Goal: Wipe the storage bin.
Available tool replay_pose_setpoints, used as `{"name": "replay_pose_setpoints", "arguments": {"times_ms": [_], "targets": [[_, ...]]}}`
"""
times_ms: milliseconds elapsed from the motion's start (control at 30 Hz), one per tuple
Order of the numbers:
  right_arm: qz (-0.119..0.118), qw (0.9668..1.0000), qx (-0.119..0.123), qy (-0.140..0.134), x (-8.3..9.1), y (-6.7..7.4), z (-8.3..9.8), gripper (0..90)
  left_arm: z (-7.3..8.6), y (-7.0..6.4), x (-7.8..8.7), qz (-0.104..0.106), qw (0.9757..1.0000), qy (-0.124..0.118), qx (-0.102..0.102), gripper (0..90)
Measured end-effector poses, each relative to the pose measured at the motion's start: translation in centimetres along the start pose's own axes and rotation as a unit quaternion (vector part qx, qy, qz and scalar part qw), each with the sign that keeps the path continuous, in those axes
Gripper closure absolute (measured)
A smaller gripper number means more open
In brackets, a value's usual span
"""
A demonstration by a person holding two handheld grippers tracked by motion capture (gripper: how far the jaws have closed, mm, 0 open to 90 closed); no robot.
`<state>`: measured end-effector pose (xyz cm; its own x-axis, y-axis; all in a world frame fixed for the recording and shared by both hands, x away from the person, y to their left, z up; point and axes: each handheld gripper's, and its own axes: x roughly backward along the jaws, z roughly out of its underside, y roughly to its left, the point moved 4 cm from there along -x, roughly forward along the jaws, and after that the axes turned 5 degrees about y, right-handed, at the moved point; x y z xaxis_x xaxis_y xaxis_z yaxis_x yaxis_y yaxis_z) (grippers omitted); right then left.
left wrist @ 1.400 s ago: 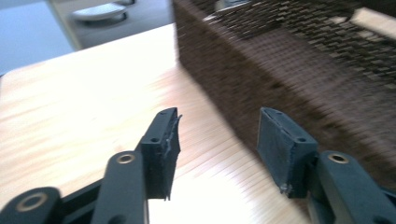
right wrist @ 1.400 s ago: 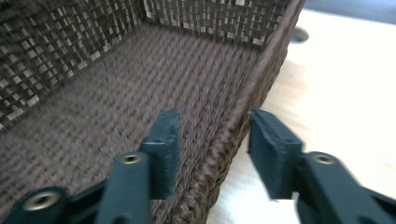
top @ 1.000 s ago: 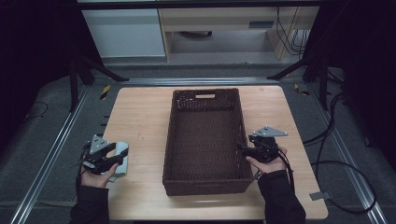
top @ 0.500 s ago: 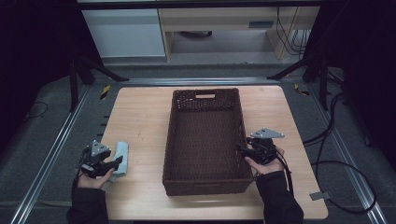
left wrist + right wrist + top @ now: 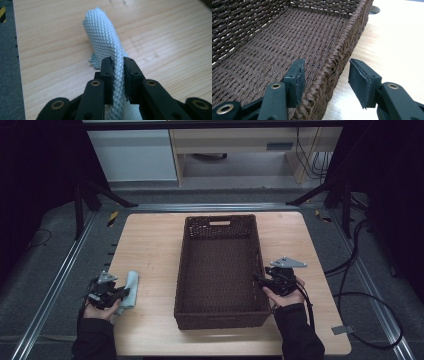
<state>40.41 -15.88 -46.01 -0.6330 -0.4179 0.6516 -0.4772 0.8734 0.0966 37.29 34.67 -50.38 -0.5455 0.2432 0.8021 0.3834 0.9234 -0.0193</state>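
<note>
Left gripper [image 5: 117, 75]: jaws had just closed, clamped on the cloth [image 5: 105, 40].
Right gripper [image 5: 325, 82]: jaws apart, straddling the basket [image 5: 337, 55] wall.
Advice: lift cloth clear before carrying right.

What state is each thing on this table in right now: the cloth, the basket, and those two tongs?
Cloth: pale blue, pinched into a raised fold, its far end resting on the table.
Basket: brown wicker, upright, nothing in it.
Left tongs: have just been closing; now shut on the cloth.
Right tongs: open, straddling the basket's right rim, one jaw inside and one outside; the outer pad stands clear of the rim.
</note>
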Motion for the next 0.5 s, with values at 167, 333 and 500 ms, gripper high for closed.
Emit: {"name": "replay_pose_setpoints", "arguments": {"times_ms": [167,333,500], "targets": [[0.005,1.0,-0.002,0.001,0.0,-0.1,-0.1,47.2,-1.0,-0.8,1.1,0.013,0.9993,-0.036,-0.003,80.2],[0.005,0.9999,-0.006,0.008,-0.2,0.0,-0.2,52.3,-2.3,-2.2,1.8,0.026,0.9973,-0.068,-0.007,79.9],[0.005,0.9999,-0.002,0.016,-0.2,0.5,-0.3,61.5,-3.8,-3.3,1.6,0.043,0.9953,-0.087,-0.004,79.8]]}}
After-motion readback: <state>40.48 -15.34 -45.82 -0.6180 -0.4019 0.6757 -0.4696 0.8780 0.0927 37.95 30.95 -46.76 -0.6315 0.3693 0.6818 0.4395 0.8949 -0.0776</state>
